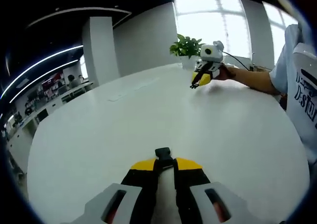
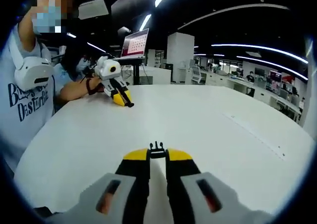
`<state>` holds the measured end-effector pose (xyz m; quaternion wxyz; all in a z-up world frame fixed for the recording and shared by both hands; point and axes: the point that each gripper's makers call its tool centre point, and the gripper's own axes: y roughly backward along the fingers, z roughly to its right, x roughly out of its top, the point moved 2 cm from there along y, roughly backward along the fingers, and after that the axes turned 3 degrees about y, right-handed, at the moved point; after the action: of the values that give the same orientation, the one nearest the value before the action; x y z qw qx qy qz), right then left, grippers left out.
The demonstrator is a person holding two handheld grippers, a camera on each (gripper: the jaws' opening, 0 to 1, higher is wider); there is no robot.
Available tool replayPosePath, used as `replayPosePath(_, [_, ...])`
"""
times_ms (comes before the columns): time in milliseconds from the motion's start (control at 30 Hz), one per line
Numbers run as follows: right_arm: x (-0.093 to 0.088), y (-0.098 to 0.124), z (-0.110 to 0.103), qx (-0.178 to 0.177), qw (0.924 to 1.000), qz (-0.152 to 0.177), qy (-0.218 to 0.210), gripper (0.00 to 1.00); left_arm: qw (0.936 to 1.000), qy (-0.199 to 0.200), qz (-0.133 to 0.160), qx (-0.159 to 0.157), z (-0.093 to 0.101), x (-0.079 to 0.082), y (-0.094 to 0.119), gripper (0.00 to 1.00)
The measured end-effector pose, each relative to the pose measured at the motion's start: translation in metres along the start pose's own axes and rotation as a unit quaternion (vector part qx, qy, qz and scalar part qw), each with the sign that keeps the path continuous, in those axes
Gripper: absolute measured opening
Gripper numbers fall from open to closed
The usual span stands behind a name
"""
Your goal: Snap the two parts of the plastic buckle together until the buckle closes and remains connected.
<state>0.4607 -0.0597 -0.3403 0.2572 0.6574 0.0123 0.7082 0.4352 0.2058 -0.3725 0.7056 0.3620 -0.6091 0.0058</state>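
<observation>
While pinching narrow on the black socket half of the buckle, gripping it right at the yellow tips of the left gripper, with the blocky end poking forward past the jaws. Over on the other side, clamping just as narrow: right gripper nipping the pronged half, small prongs sticking up and out beyond the tips. Both halves being carried above the white table, not resting on it, and well apart from each other.

Judging the handling now: looking like light, stiff moulded plastic, smooth and probably slippery under a hard pinch, so likely to twist or squirt out if pushed off-axis. Side prongs likely being the only springy bit, flexing inward on entry and needing to pop back out for the click. Best taking hold at the rear body of each half, as appears to be happening, leaving the prongs and the socket mouth free. Cannot tell from either view how deep each piece is sitting between the pads.

Further out, spotting each gripper from the opposite camera, held out across the table in a hand, a small dark piece at each tip. Beyond that, a potted plant by the window at the table's far edge, and an open laptop behind the person's arm. Needing a straight, lined-up approach next, prongs squarely facing the socket mouth.
</observation>
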Motion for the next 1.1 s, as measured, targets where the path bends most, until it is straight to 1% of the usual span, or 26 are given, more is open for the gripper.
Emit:
replayPosePath(233, [0.004, -0.013, -0.016, 0.027, 0.9995, -0.005, 0.018, 0.11, 0.9997, 0.002, 0.0, -0.023, 0.009, 0.0, -0.001, 0.11])
replayPosePath(467, [0.007, -0.022, -0.024, 0.046, 0.9987, -0.005, 0.023, 0.11, 0.9987, -0.005, -0.003, -0.05, 0.019, -0.001, -0.002, 0.11])
replayPosePath(633, [0.011, -0.03, -0.035, 0.067, 0.9974, -0.004, 0.028, 0.11, 0.998, -0.008, -0.003, -0.063, 0.023, 0.0, -0.002, 0.11])
replayPosePath(733, [0.011, -0.035, -0.041, 0.077, 0.9965, -0.009, 0.033, 0.11, 0.9974, -0.009, -0.003, -0.072, 0.026, 0.0, -0.003, 0.11])
replayPosePath(833, [0.012, -0.038, -0.045, 0.085, 0.9959, -0.006, 0.031, 0.11, 0.9964, -0.013, -0.001, -0.083, 0.031, 0.0, -0.004, 0.11])
replayPosePath(967, [0.012, -0.044, -0.052, 0.096, 0.9947, -0.01, 0.036, 0.11, 0.9947, -0.018, 0.0, -0.102, 0.038, 0.001, -0.006, 0.11])
replayPosePath(1100, [0.013, -0.048, -0.057, 0.105, 0.9936, -0.01, 0.039, 0.11, 0.9935, -0.02, 0.001, -0.112, 0.042, 0.002, -0.007, 0.11])
